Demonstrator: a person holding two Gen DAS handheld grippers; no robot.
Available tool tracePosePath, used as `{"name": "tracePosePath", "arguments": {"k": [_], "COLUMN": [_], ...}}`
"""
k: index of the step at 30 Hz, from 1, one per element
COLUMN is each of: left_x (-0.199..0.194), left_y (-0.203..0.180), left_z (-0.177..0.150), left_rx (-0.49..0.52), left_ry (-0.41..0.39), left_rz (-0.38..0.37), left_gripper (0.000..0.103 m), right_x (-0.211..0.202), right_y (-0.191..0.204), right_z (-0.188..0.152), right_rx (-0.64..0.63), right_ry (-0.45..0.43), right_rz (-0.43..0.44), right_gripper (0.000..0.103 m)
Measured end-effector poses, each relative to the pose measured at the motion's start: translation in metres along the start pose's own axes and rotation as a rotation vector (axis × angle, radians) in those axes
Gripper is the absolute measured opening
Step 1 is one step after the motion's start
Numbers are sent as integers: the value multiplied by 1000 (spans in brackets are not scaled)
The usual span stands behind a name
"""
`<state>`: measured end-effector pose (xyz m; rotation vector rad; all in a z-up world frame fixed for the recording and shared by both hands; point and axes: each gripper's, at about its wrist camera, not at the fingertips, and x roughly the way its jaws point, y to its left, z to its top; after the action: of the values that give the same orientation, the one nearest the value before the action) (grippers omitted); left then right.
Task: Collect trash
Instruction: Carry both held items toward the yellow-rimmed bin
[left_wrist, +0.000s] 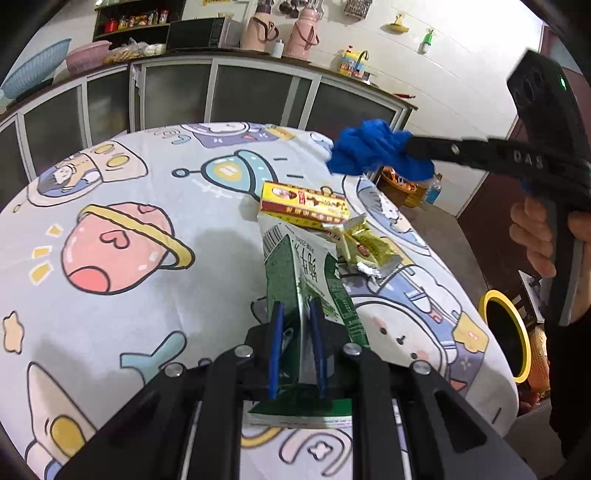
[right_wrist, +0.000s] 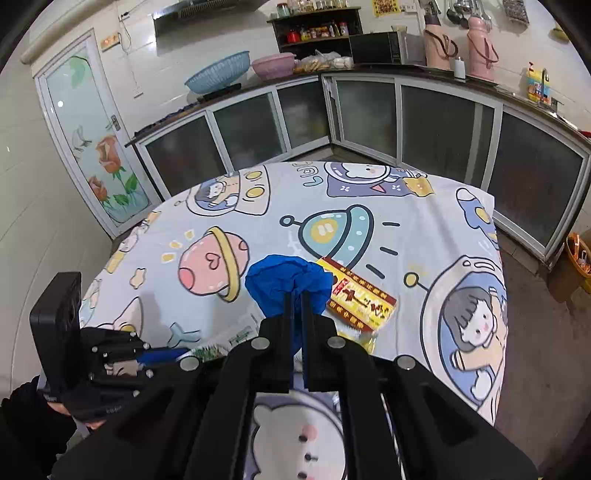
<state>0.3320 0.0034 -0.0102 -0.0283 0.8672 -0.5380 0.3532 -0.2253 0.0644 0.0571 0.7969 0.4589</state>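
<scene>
1. My left tongs (left_wrist: 297, 314): closed on a flattened green-and-white carton (left_wrist: 295, 273), the blue-edged fingers (left_wrist: 276, 343) pinching a fold of it on either side. The carton's near end hangs out toward the camera; its far end reaches toward the other litter on the table. From the right wrist view the left tongs (right_wrist: 162, 354) show at lower left, low over the table's near edge.

2. My right tongs (right_wrist: 297, 299): shut to a narrow slit on a crumpled blue wad (right_wrist: 284, 282), which bulges out beyond the tips. In the left wrist view the right tongs (left_wrist: 410, 146) hold the blue wad (left_wrist: 376, 151) in the air, above the table's far right edge.

3. Table with cartoon space-print cloth (left_wrist: 129, 206): carries the remaining litter.

4. Yellow wrappers with silver foil (left_wrist: 364, 245): crumpled, lying on the cloth just right of the carton's far end.

5. Red-and-yellow box (left_wrist: 304, 205): flat on the cloth, just beyond the wrappers and touching them. Also visible in the right wrist view (right_wrist: 360, 299), just right of the wad.

6. Yellow-rimmed bin (left_wrist: 508, 332): on the floor beside the table's right edge, mouth open.

7. Kitchen counter with glass-door cabinets (right_wrist: 369, 110): along the far wall.
</scene>
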Motion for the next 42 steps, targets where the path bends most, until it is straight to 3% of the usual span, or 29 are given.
{"name": "tracePosePath", "arguments": {"k": [9,18,29,42], "left_x": [-52,-78,-76,-48], "left_y": [-15,-37,-82,-171], "left_z": [-15,-36,-52,-43], "left_rx": [16,25,82,208], "left_ry": [-54,-69,-48,-23], "left_rz": [26,32,-2,-120], "left_gripper": [13,13,13,13], "right_x": [-48,-81,-119,-181], "right_y": [10,12,-22,-82], "right_z": [-30,-73,-133,-196], "right_rx": [-4,13,110,235], "right_ry": [-28,-37,-41,-68], "right_rz": [-1,-4,-50,-152], "right_gripper": [4,4,4,4]}}
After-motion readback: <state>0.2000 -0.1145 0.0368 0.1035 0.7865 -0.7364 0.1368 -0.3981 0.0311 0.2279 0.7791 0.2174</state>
